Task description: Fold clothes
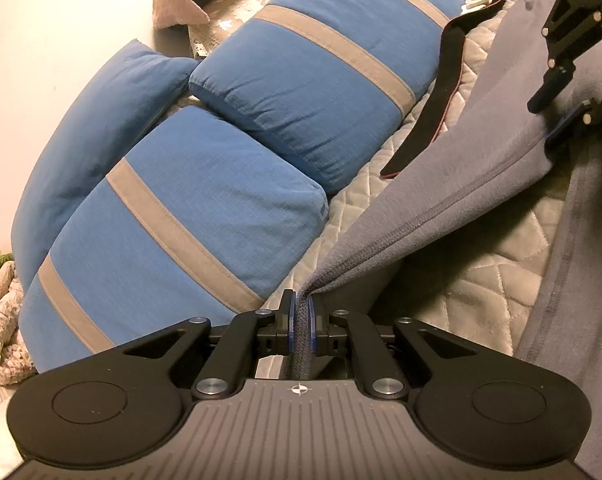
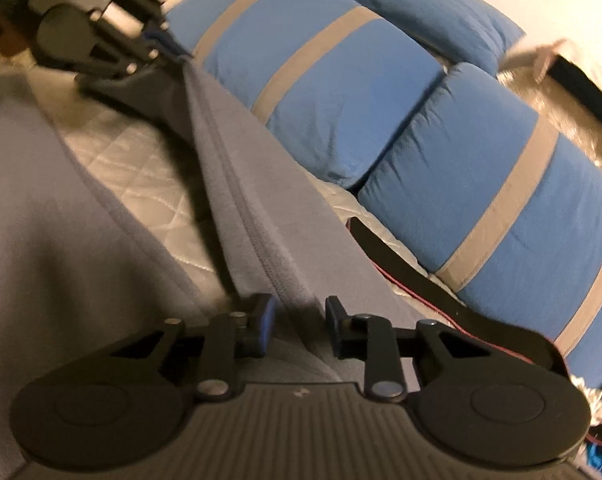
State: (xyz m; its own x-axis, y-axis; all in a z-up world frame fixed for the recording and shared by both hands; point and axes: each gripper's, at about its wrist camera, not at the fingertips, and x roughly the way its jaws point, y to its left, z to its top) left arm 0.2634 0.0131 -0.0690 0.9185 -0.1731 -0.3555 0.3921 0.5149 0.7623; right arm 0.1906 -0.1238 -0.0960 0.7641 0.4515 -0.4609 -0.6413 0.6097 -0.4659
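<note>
Grey fabric – a garment (image 1: 461,168) w/ a stitched hem – stretches taut between both grippers above a quilted bed (image 1: 481,288). Left gripper (image 1: 299,320): blue pads pressed tight on a bunched corner of the cloth, which fans up and to the right toward the right gripper (image 1: 557,92) at the frame's top corner. In the right wrist view the right gripper (image 2: 299,320) has its jaws part-way apart, the hem running between them; the picture is blurred, so I can't tell if the pads press on it. More of the garment lies on the bed beside it. Behind: blue pillows w/ grey stripes (image 1: 229,184) stacked along the wall, and a black strap w/ red edging (image 1: 437,100) lying across the quilt near the pillows.
</note>
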